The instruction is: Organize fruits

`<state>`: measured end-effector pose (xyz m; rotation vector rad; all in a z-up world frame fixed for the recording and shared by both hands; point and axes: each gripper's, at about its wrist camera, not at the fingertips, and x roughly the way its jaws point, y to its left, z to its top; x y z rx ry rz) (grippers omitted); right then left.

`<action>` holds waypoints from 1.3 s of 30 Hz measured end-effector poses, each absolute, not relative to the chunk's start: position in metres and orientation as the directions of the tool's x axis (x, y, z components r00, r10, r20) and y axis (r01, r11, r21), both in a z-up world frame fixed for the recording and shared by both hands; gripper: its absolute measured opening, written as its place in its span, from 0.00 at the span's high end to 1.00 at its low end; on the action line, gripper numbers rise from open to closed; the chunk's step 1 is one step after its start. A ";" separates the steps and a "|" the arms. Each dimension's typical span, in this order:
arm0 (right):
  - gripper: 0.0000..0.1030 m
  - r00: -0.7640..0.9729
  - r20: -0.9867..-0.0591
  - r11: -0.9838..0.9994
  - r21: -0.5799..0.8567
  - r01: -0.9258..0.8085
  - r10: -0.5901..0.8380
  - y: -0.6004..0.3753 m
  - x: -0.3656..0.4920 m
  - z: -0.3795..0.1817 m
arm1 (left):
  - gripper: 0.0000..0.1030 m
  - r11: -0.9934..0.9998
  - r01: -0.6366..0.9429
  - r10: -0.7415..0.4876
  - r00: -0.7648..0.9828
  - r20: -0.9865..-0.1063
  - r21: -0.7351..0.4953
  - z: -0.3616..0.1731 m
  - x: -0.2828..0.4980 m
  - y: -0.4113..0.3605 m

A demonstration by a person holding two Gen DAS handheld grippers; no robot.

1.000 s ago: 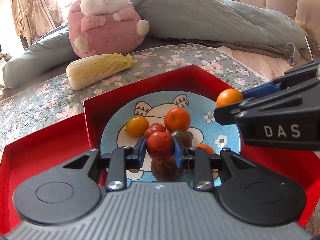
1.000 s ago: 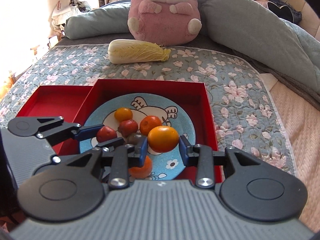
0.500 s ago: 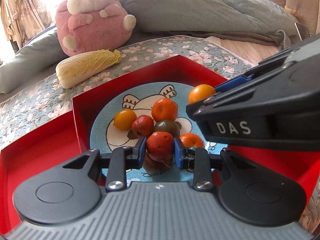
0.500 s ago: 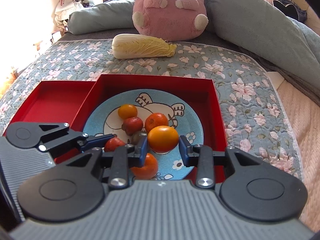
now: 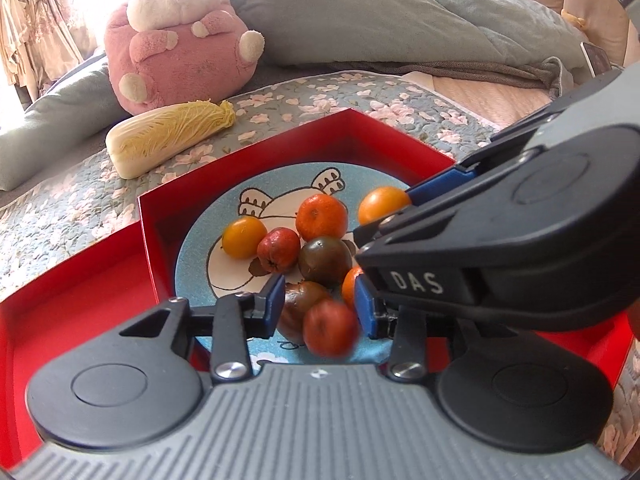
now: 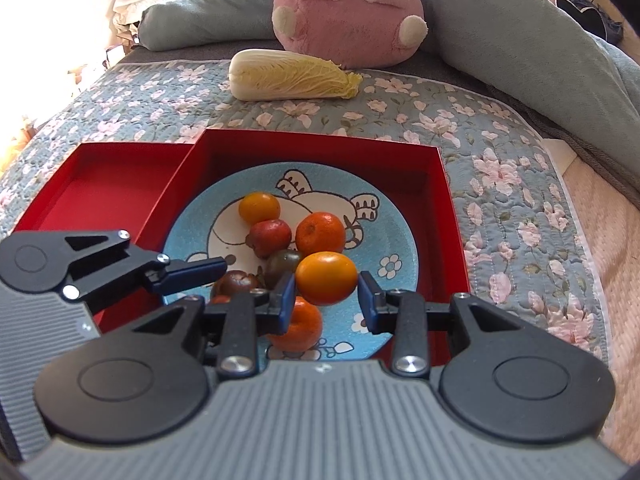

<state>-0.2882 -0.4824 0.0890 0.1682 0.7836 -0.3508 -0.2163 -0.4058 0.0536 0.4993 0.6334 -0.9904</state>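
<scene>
A blue rabbit plate (image 5: 200, 240) (image 6: 400, 236) lies in a red box (image 5: 344, 128) (image 6: 320, 148) and holds several small fruits. My left gripper (image 5: 320, 306) is open; a blurred red fruit (image 5: 330, 328) is dropping between its fingers onto the plate, beside a dark tomato (image 5: 296, 304). My right gripper (image 6: 327, 298) has opened around an orange tangerine (image 6: 326, 278) (image 5: 382, 204), with a gap on the right side. The left gripper shows in the right wrist view (image 6: 192, 272), the right gripper in the left wrist view (image 5: 480, 240).
A second red tray (image 6: 100, 188) (image 5: 60, 320) adjoins the box on the left. A napa cabbage (image 5: 168, 140) (image 6: 292, 76) and a pink plush rabbit (image 5: 176, 40) (image 6: 348, 12) lie behind on the floral quilt (image 6: 500, 152). A grey duvet (image 5: 380, 12) is beyond.
My left gripper has opened and let go of the red fruit, which falls toward the plate. My right gripper has widened around the tangerine and moved closer over the plate.
</scene>
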 end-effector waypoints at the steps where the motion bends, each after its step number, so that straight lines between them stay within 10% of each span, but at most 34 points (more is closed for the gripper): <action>1: 0.64 0.654 -0.715 0.929 0.019 0.369 -0.245 -0.482 -0.288 0.089 | 0.54 0.462 0.881 -0.604 0.399 -0.689 0.104 0.053 -0.217 -0.406; 39: 0.44 0.683 -0.676 0.885 0.098 0.456 -0.277 -0.488 -0.321 0.123 | 0.00 0.612 0.774 -0.586 0.582 -0.564 0.163 0.118 -0.246 -0.360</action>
